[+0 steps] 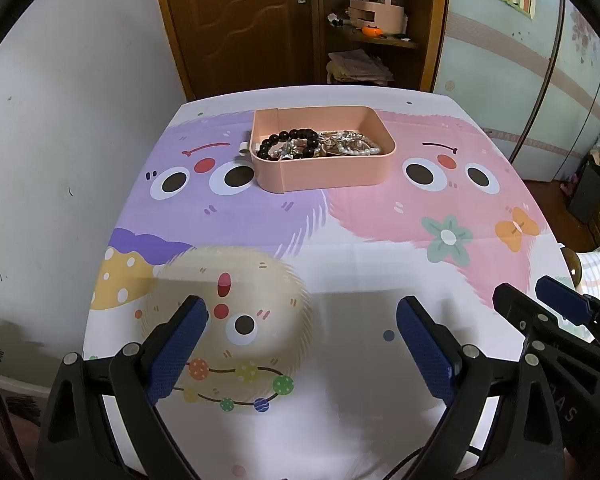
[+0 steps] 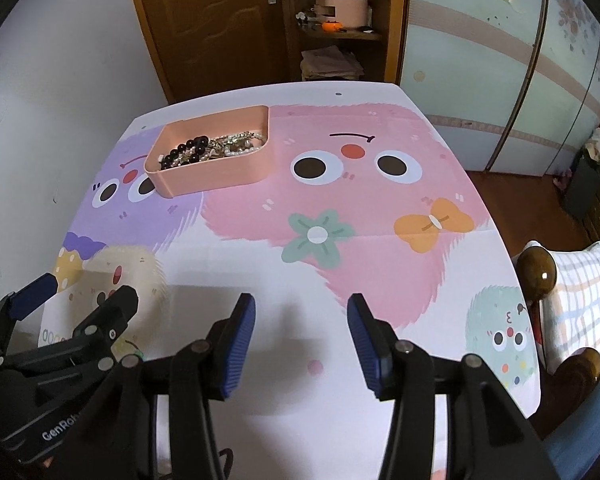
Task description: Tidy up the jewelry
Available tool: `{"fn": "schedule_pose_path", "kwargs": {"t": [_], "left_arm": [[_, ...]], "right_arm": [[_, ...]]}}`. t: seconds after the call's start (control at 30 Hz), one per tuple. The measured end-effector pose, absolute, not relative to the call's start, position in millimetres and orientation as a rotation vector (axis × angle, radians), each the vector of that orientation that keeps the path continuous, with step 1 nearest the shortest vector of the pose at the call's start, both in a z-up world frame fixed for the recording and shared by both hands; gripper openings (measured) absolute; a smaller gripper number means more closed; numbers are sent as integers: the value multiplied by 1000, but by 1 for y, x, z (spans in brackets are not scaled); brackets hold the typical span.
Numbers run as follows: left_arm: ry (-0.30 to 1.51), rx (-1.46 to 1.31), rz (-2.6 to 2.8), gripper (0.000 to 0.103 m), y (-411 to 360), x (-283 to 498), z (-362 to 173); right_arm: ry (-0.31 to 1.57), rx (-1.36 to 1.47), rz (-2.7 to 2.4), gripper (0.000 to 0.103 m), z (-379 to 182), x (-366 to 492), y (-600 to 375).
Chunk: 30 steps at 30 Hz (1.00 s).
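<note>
A pink tray (image 1: 324,176) stands on the far part of the table and holds a pile of jewelry: a dark bead bracelet (image 1: 288,140), silver pieces and a white pearl string (image 1: 360,151). The tray also shows in the right wrist view (image 2: 216,178) at the far left, with the jewelry (image 2: 208,148) inside. My left gripper (image 1: 302,316) is open and empty, low over the near part of the table. My right gripper (image 2: 302,308) is open and empty, near the front edge. Each gripper shows at the edge of the other's view, the right (image 1: 540,300) and the left (image 2: 84,294).
The table carries a cartoon-print cloth (image 1: 360,240). A white wall is at the left. Behind the table are a wooden door (image 1: 236,20) and a shelf with a pink organizer (image 1: 374,12). A wooden chair post (image 2: 536,272) and a checked cushion stand at the right.
</note>
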State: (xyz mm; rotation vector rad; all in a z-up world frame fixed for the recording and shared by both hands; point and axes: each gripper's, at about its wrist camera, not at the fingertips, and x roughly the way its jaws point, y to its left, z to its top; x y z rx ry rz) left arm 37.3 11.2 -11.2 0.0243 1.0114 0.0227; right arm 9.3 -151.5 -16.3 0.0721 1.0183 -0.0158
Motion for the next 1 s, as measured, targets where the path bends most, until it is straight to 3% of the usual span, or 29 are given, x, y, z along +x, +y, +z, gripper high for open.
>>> {"fn": "schedule_pose_path", "kwargs": {"t": [1.0], "left_arm": [[1012,24,19,95,11,37,-13]], "right_arm": [[1016,63,-25,48,-17,7,-153]]}}
